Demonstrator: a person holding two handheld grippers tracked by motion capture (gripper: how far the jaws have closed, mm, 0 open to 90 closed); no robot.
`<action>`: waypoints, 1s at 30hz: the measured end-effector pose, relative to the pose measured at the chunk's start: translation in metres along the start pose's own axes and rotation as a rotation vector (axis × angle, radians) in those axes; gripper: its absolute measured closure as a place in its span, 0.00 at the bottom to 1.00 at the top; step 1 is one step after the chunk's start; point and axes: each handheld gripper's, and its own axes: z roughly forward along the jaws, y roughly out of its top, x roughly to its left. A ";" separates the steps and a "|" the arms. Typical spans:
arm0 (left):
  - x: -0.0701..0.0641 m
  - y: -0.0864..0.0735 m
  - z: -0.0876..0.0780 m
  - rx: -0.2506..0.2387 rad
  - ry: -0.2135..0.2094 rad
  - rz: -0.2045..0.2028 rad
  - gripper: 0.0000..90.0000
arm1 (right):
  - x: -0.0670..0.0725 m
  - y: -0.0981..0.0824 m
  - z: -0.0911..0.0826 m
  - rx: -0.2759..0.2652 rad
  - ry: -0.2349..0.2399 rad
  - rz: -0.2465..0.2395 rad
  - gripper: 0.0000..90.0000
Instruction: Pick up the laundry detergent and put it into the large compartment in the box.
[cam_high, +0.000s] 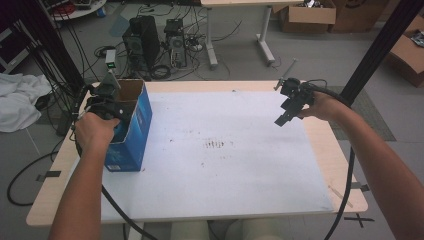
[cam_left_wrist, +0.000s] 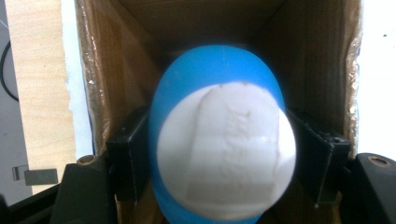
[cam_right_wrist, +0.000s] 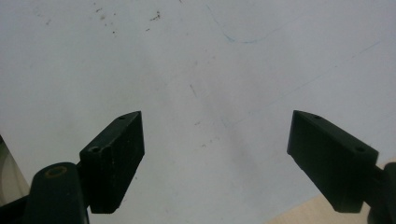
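Observation:
A blue and white rounded object (cam_left_wrist: 224, 149), egg-like with a white label face, sits clamped between the two black jaws of my left gripper (cam_left_wrist: 224, 154). It hangs over the open top of a blue cardboard box (cam_high: 131, 125) with a brown inside (cam_left_wrist: 154, 42), at the table's left. In the high view my left gripper (cam_high: 107, 100) is at the box's mouth. My right gripper (cam_high: 286, 114) hovers open over the right side of the white sheet (cam_high: 225, 150), and its jaws (cam_right_wrist: 215, 158) hold nothing.
The wooden table (cam_high: 345, 165) carries a large white sheet with small dark specks (cam_high: 217, 145) near its middle. Cables trail from both grippers. Computer towers (cam_high: 142, 42), cardboard boxes (cam_high: 307, 15) and a black frame post (cam_high: 380, 45) stand beyond the table.

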 end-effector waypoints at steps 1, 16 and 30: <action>0.000 0.000 0.000 -0.001 0.001 0.000 0.35 | 0.000 0.000 0.000 -0.002 0.000 -0.001 0.21; 0.000 0.000 -0.016 -0.025 -0.009 0.003 0.27 | 0.002 -0.001 -0.003 -0.008 0.000 -0.003 0.21; -0.005 0.003 -0.032 -0.049 0.008 0.021 0.22 | 0.004 -0.004 -0.008 -0.016 -0.005 -0.003 0.21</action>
